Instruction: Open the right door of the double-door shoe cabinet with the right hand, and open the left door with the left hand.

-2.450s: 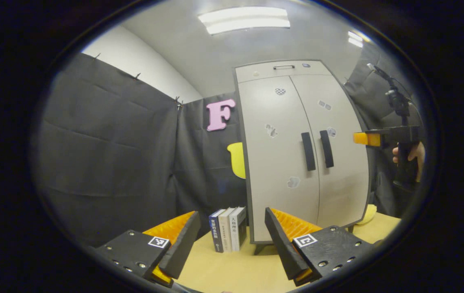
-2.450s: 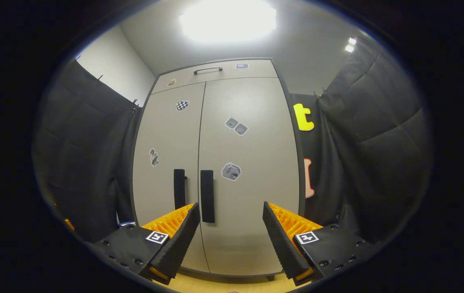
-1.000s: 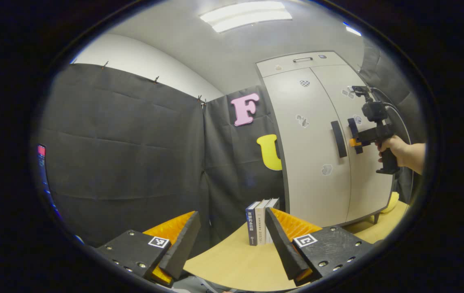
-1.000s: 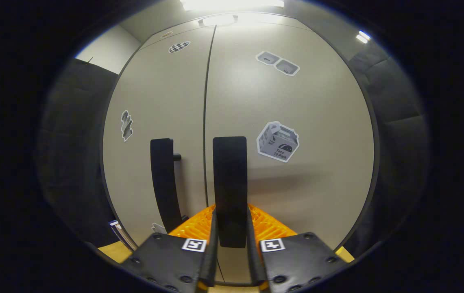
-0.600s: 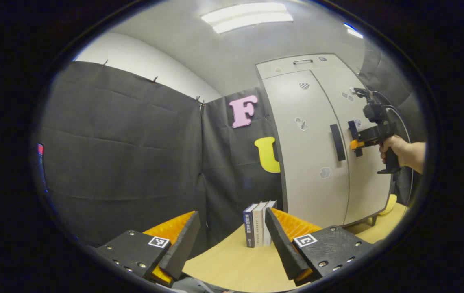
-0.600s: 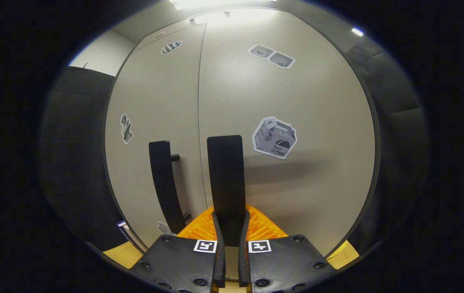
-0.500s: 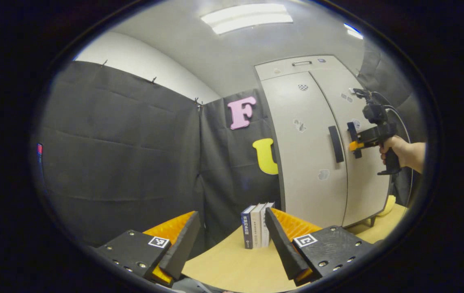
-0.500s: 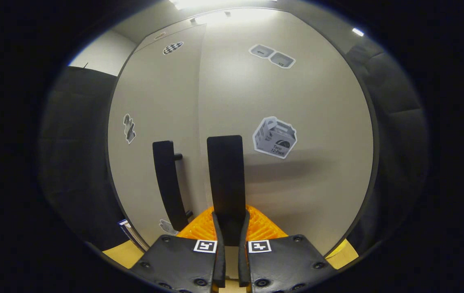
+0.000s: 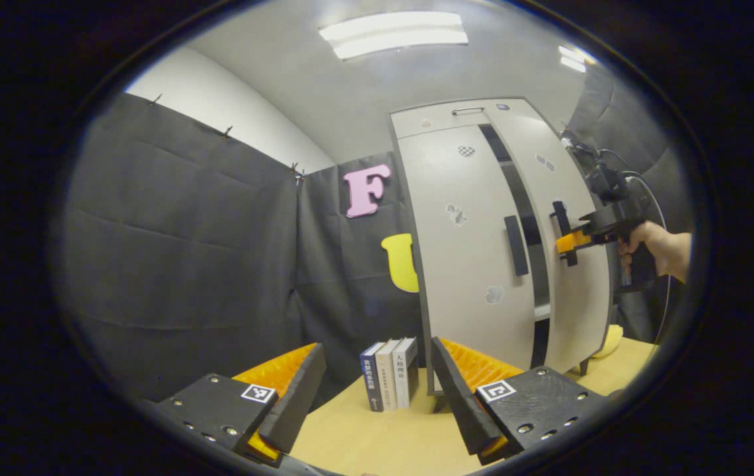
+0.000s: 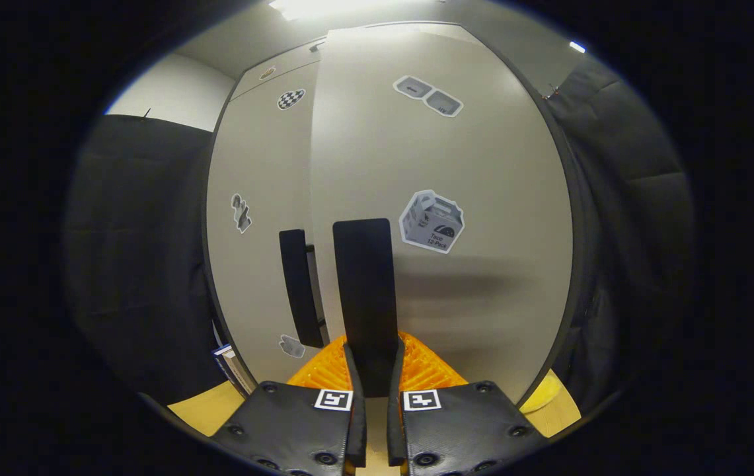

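The beige shoe cabinet (image 9: 466, 264) stands on the wooden table at the right of the left gripper view. Its right door (image 9: 571, 264) (image 10: 456, 264) is swung partly outward, leaving a dark gap (image 9: 522, 225) beside the closed left door (image 9: 469, 251) (image 10: 261, 251). My right gripper (image 10: 371, 377) (image 9: 565, 241) is shut on the right door's black handle (image 10: 363, 284) (image 9: 562, 221), held by a hand (image 9: 657, 248). The left door's black handle (image 9: 516, 236) (image 10: 299, 284) is free. My left gripper (image 9: 377, 390) is open, well short of the cabinet, with nothing between its fingers.
Three books (image 9: 391, 382) stand upright on the wooden table (image 9: 377, 443) just left of the cabinet's foot. Black cloth walls (image 9: 185, 258) close in the left and back. A yellow object (image 9: 608, 340) lies behind the cabinet's right foot.
The right gripper went from open before the doors to shut on the right handle, then pulled the right door partly outward. The left gripper's view swung back toward the cabinet.
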Available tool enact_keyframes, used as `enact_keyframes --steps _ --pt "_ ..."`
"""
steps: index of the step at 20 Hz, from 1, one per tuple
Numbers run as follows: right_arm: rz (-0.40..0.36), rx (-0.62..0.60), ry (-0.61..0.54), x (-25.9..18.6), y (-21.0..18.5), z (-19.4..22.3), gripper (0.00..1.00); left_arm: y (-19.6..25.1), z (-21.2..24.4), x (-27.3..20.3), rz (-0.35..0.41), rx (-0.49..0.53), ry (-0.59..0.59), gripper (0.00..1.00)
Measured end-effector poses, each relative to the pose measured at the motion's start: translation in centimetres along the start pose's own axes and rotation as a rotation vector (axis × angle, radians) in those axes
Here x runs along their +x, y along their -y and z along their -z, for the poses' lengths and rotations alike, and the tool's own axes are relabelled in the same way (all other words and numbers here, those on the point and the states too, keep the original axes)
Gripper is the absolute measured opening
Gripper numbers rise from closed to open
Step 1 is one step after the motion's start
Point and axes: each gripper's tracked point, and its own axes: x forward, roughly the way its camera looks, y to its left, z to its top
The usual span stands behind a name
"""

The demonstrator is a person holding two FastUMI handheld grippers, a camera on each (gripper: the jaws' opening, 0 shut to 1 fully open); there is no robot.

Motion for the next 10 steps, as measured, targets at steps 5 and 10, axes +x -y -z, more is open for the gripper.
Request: enact_keyframes --steps 5,10 --pt "-0.015 0.0 -0.006 -2.9 0.8 0.2 0.12 2.0 -0.3 0.4 0.053 -0.007 0.012 0.94" --pt "-0.038 0.009 -0.005 -4.8 1.8 0.2 0.12 3.9 -0.5 0.8 0.092 -0.014 0.017 0.94"
